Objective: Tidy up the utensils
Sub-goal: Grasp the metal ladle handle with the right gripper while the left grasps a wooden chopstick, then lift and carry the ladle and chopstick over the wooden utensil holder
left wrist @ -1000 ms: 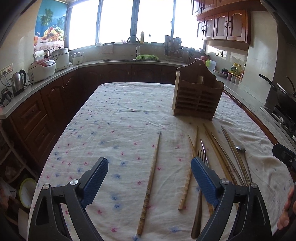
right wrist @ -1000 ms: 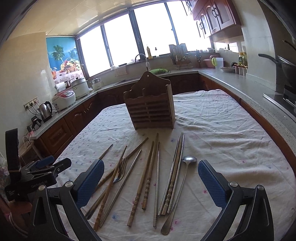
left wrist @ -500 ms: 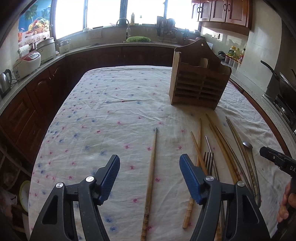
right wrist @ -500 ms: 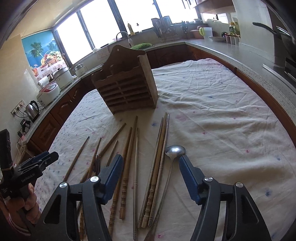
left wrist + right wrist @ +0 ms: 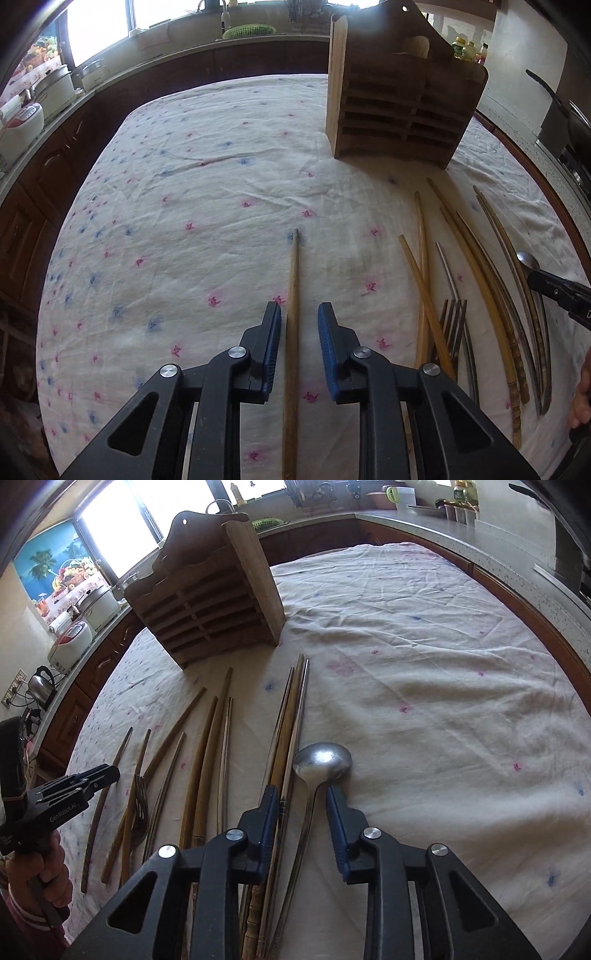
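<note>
The left claw (image 5: 298, 320) is low over the cloth-covered tabletop (image 5: 207, 192), its jaws narrowed to a slim gap that straddles a lone wooden chopstick (image 5: 293, 295) without, as far as can be told, pinching it yet. The chopstick's long axis runs straight ahead along the fingers, so the jaws would close across its width. The right claw (image 5: 301, 804) is likewise part-open and empty, bracketing the neck of a metal spoon (image 5: 322, 763), whose handle also runs fore-and-aft. Between the two lie the remaining chopsticks (image 5: 207, 746) and a fork (image 5: 139, 805). Beyond them stands the wooden holder (image 5: 402, 107), upright, nearer the right claw's side.
</note>
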`<state>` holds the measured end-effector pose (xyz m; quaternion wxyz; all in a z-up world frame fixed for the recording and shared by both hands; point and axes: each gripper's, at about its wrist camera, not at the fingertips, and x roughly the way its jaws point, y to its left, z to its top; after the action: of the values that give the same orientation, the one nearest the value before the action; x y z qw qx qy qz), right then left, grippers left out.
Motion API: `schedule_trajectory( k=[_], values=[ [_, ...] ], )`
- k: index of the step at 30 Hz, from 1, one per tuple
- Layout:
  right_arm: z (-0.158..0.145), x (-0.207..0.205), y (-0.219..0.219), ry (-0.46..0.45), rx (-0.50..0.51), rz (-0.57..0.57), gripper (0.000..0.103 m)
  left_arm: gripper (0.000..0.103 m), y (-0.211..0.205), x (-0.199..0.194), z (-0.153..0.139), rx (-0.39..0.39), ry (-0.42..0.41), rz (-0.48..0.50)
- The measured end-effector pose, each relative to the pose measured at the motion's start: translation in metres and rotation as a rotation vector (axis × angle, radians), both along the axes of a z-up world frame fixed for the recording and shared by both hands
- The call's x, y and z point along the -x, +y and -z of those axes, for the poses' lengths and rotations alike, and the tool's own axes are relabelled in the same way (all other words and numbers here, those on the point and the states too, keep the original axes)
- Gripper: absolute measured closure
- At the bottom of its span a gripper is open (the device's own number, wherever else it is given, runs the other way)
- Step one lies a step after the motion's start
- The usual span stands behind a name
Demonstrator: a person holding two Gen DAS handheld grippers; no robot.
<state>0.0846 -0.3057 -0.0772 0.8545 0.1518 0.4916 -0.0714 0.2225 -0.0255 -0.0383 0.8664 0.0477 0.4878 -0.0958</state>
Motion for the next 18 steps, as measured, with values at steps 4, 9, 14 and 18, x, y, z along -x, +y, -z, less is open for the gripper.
schedule_trajectory(
  k=[4, 9, 14, 18],
  values=[
    [0.003, -0.006, -0.004, 0.001, -0.009, 0.007, 0.098, 0.098, 0.001, -0.004, 0.001, 0.024, 0.002, 0.008],
    [-0.006, 0.001, -0.004, -0.041, -0.040, 0.003, 0.099, 0.098, 0.019, 0.009, -0.017, 0.118, -0.022, -0.004],
    [-0.038, 0.013, -0.002, -0.125, -0.046, 0.000, 0.100, 0.098, 0.039, 0.030, -0.051, 0.200, -0.093, -0.015],
    [-0.072, 0.019, -0.002, -0.203, -0.041, -0.005, 0.101, 0.098, 0.054, 0.049, -0.079, 0.242, -0.160, -0.016]
  ],
)
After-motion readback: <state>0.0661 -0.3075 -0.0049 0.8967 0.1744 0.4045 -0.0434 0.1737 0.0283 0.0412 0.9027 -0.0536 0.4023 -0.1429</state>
